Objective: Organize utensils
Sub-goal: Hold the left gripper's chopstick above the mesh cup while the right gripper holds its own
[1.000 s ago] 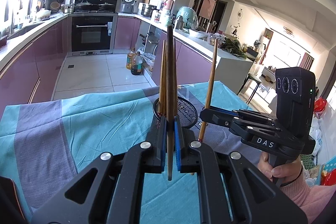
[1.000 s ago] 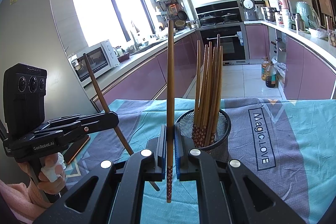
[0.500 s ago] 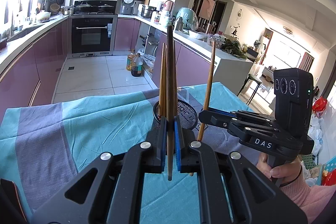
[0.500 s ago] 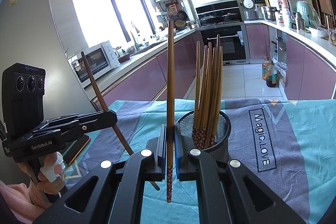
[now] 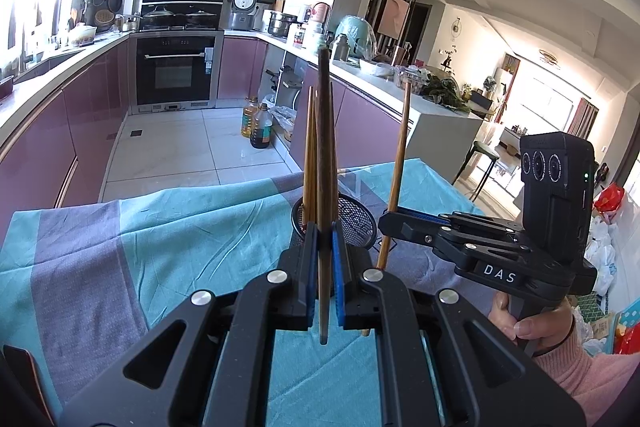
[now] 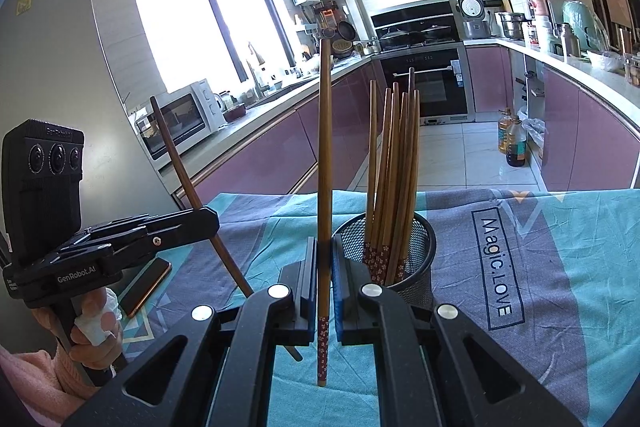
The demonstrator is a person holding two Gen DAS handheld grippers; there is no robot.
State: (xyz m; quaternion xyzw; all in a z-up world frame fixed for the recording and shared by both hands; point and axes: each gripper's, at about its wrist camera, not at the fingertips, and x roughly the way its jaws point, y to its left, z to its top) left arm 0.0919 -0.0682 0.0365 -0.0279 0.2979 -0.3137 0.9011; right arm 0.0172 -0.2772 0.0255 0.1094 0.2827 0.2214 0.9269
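- Almost nothing had moved since the earlier frames: both grippers hung in the same places beside the mesh holder (image 6: 394, 255), each chopstick at the same angle as a second before.
- The left gripper (image 5: 325, 281) was clamped narrow on a dark chopstick (image 5: 325, 155), held upright just in front of the mesh holder, its lower tip hanging below the jaws.
- The right gripper (image 6: 324, 281) was likewise pinched on a flower-patterned chopstick (image 6: 325, 167), upright and just to the near left of the holder.
- Inside the holder stood a bundle of matching chopsticks (image 6: 394, 179), tips up.
- The holder stood on the teal and grey tablecloth (image 6: 568, 287); a phone (image 6: 146, 285) lay well to its left.
- That stillness suggested a pause before loading: both sticks were probably still to be lifted over the rim and dropped in, so the sorting looked nearly finished but not done.
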